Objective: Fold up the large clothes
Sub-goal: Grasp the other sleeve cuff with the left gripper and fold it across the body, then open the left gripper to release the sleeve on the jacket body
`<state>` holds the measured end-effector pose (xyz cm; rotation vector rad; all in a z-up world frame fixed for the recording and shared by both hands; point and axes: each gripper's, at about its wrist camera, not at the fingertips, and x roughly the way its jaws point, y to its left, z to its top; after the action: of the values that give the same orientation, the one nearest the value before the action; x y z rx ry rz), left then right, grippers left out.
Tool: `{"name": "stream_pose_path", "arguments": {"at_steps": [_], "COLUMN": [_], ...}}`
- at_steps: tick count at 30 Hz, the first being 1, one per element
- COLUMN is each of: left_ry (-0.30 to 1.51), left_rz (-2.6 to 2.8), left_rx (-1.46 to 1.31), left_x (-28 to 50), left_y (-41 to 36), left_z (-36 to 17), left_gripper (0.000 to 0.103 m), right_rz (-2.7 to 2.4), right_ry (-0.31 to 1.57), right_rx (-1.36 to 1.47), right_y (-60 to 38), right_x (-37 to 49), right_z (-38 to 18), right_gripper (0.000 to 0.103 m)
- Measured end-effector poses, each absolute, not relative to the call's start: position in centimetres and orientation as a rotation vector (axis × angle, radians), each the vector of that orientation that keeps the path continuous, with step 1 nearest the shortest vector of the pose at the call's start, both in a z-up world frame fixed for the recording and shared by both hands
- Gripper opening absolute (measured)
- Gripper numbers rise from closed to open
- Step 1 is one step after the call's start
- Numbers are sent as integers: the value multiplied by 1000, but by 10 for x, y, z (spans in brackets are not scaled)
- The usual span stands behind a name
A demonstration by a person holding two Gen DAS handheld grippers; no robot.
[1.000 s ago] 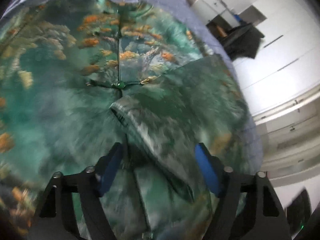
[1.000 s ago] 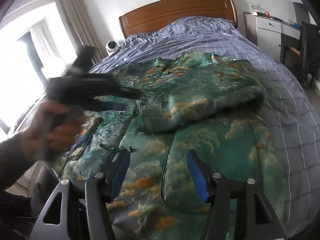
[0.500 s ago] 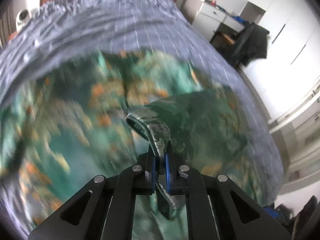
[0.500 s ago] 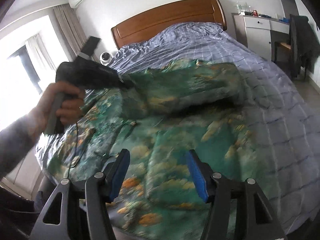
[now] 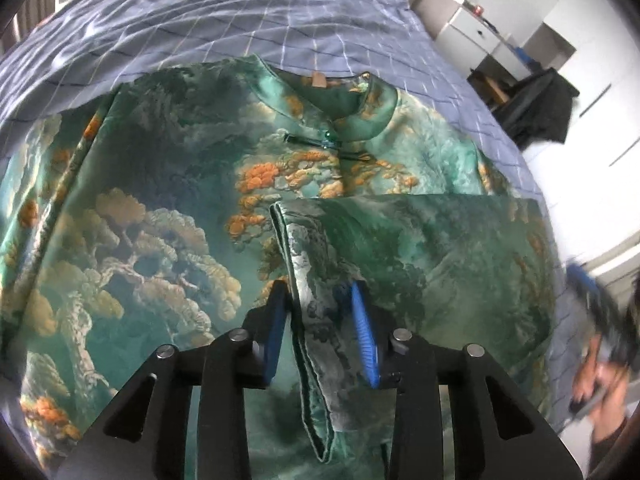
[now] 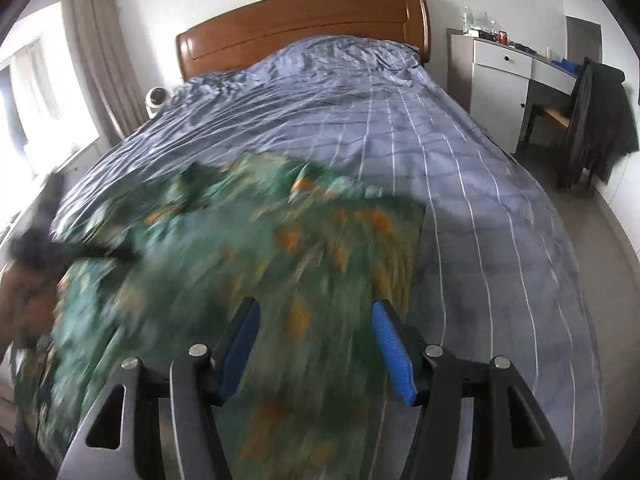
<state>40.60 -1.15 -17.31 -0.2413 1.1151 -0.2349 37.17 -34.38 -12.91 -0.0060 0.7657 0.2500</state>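
Released since half a second ago, the sleeve point(image 5: 420, 248) lies across the green jacket point(image 5: 160, 220) on the bed point(image 5: 200, 20); my left gripper point(image 5: 320, 328) opens around its cuff, right gripper point(image 6: 316, 344) wide, empty. 1 sleeve folded; more remains.

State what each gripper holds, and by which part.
Nothing. The left gripper is opening around the garment's folded sleeve cuff; the right gripper is empty.

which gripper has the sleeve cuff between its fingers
The left gripper: the folded sleeve's cuff edge runs between its opening jaws. The right gripper holds nothing, its jaws open above the garment.
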Motion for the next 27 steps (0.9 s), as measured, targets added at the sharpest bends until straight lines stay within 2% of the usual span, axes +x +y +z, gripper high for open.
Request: {"name": "stream_pose_path", "arguments": {"at_steps": [4,9,13,19,27], "left_ry": [1130,1103,1096,1073,1060], "left_rz": [-227,-212,-210,-191,-156], "left_rx": [-197,-174,-155,-101,-70], "left_x": [414,411,411,405,399], "left_y": [-20,-25,-25,-32,-37], "left_z": [-190,-201,-200,-197,-196], "left_gripper": [31,31,31,31,32], "right_rz": [245,238,225,299,255], "right_ry": [775,990,965,954,1060], "right_rx": [6,-8,-13,-67,-84], "right_y": [-336,-321,-321,-311,-301], "right_x": [428,471,457,386,386], "right_z": [-138,-194,-187,-168,-202], "right_gripper": [60,60,60,60,62]}}
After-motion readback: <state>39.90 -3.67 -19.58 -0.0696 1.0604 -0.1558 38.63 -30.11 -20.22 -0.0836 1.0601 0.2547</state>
